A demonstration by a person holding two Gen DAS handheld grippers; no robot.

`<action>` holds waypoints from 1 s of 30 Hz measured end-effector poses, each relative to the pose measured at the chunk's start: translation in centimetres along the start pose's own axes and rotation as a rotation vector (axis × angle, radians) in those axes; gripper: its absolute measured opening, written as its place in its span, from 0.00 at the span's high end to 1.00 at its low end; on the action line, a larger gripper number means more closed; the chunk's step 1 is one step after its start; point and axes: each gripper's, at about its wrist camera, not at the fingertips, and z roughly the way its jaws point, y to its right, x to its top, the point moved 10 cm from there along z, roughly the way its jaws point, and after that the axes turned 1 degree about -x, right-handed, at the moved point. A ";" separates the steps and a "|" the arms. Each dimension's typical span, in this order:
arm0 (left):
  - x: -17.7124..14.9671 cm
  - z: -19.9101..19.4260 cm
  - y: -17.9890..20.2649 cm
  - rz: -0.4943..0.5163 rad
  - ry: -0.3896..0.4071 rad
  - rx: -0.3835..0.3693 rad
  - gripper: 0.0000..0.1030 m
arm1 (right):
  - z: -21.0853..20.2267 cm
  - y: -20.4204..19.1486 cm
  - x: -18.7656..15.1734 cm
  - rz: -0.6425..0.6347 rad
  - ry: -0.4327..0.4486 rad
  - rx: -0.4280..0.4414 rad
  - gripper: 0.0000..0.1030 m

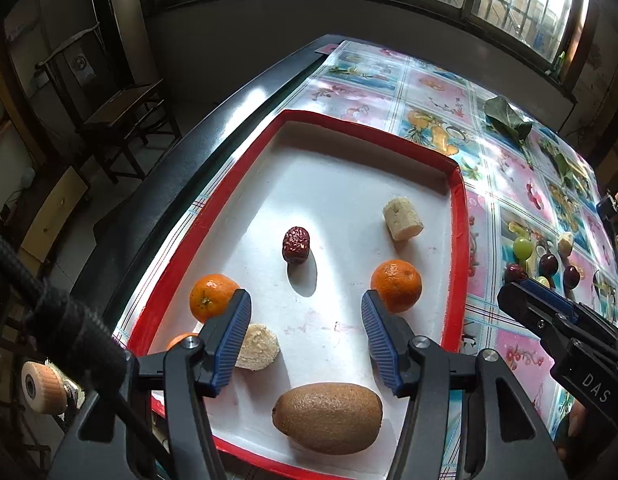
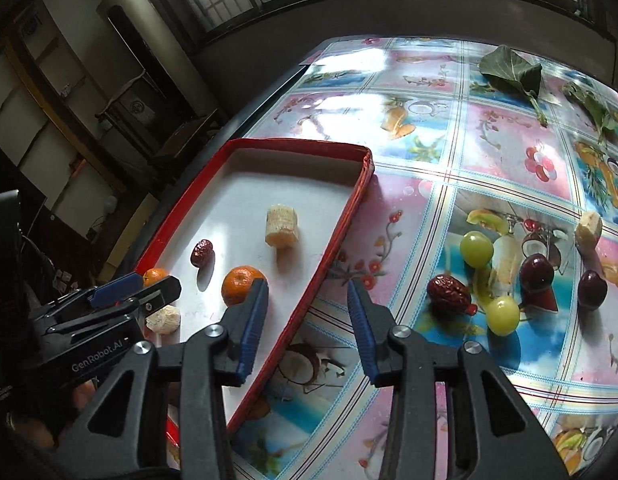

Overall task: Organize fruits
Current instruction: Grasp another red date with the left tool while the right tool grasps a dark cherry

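Tray: red-rimmed tray [image 1: 455, 216] w/ white floor, on desk [image 2: 409, 128] near its left edge; desk has glossy fruit-print cover.
In tray: kiwi [image 1: 328, 417] at near end; banana slice [image 1: 257, 346] just beside left pad; mandarin [image 1: 211, 297] at left wall, second mandarin [image 1: 396, 286] at right side; red date [image 1: 296, 244] in middle; banana piece [image 1: 402, 218] further back on right.
Left hand-held gripper: left hand-held gripper [image 1: 307, 312] is above near part of tray, jaws spread wide, nothing between them. Kiwi lies below the gap, apart from pads.
Right hand-held gripper: right hand-held gripper [image 2: 307, 294] is over right wall of tray, jaws apart, only tray rim and desk between them, no fruit.
Loose fruits on desk, right of tray: wrinkled red date [image 2: 448, 293]; green grape [image 2: 476, 249] behind it, second green grape [image 2: 502, 315] just beside date; dark cherry [image 2: 536, 273] and second dark cherry [image 2: 592, 290] to the right; banana piece [image 2: 588, 227] further back.
Far side: green leaf [image 2: 511, 67] on desk, well apart from fruits.
Not sure: small orange thing at tray's near left corner, mostly hidden by left finger.
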 end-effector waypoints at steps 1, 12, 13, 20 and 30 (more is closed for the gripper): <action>-0.1 -0.1 0.3 0.003 0.001 -0.005 0.44 | -0.3 0.5 -0.4 0.011 0.000 -0.003 0.58; -1.4 -1.4 3.1 0.047 0.007 -0.021 0.43 | -2.9 4.0 -2.9 0.089 0.016 -0.018 0.58; -1.5 -1.5 3.3 0.052 0.006 -0.024 0.43 | -3.2 4.2 -3.0 0.094 0.020 -0.018 0.58; -2.3 -2.0 5.1 0.083 0.006 -0.044 0.43 | -4.9 6.7 -4.1 0.131 0.040 -0.042 0.58; -3.5 -1.7 8.7 0.146 -0.024 -0.093 0.42 | -6.7 11.7 -6.1 0.216 0.056 -0.089 0.58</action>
